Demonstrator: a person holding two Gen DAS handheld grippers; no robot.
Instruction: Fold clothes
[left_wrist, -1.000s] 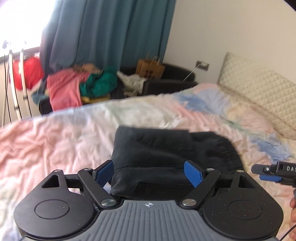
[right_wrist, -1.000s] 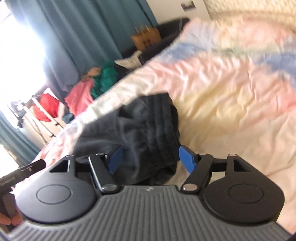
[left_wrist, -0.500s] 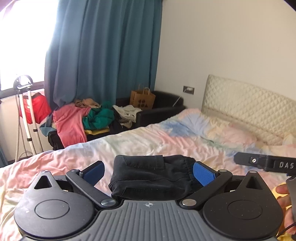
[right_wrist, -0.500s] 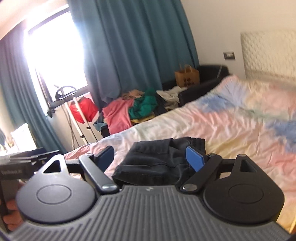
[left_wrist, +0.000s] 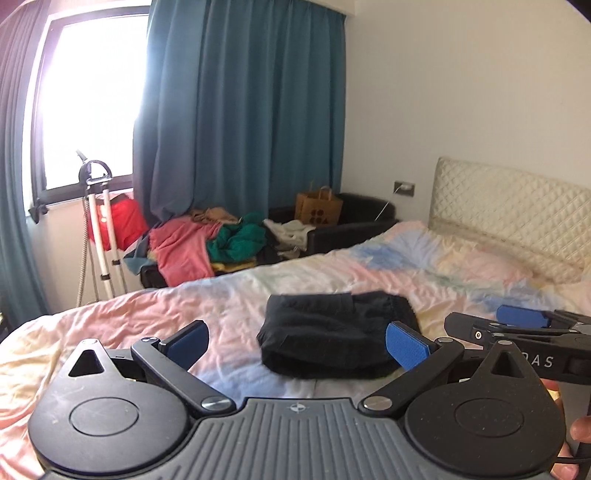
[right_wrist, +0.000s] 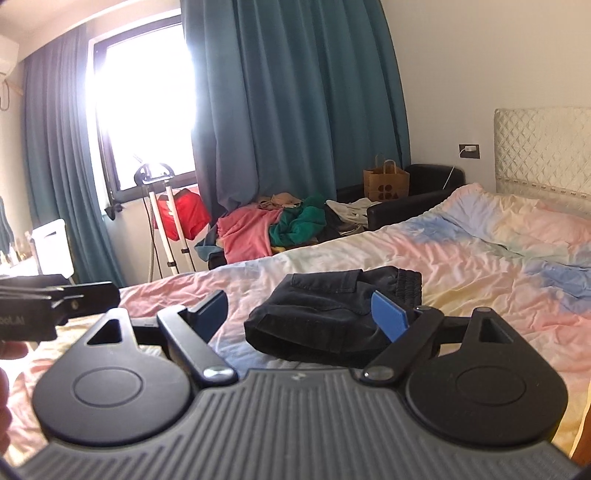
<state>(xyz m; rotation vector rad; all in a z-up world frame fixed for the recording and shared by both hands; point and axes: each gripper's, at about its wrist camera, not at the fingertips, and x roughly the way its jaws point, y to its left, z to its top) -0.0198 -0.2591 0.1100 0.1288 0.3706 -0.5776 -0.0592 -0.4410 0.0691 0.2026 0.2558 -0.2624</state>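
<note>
Left wrist view: the bed (left_wrist: 110, 332) fills the middle and right of the scene, covered in a rumpled pastel sheet of pink, blue and cream, with a quilted cream headboard (left_wrist: 517, 206) at the far right. Behind it hangs a teal curtain (left_wrist: 243, 110) beside a bright window (left_wrist: 92, 96). A dark sofa (left_wrist: 354, 225) along the far wall carries a heap of pink and green clothes (left_wrist: 207, 247) and a brown paper bag (left_wrist: 319, 210); a white garment-steamer stand (left_wrist: 98, 229) stands at the far left.

The folded black garment (left_wrist: 332, 332) lies flat on the sheet near the middle of the bed, its elastic waistband toward the right.

The left gripper (left_wrist: 295, 341) hovers on the near side of the garment, jaws spread wide and holding nothing; its blue pads (left_wrist: 406, 345) sit apart from the cloth. The right gripper (left_wrist: 517, 321) shows at the right edge, just right of the garment.

In the right wrist view the right gripper (right_wrist: 297, 314) is likewise near the folded black garment (right_wrist: 332, 314), jaws spread wide and empty, with the left gripper (right_wrist: 55, 302) at the left edge.
</note>
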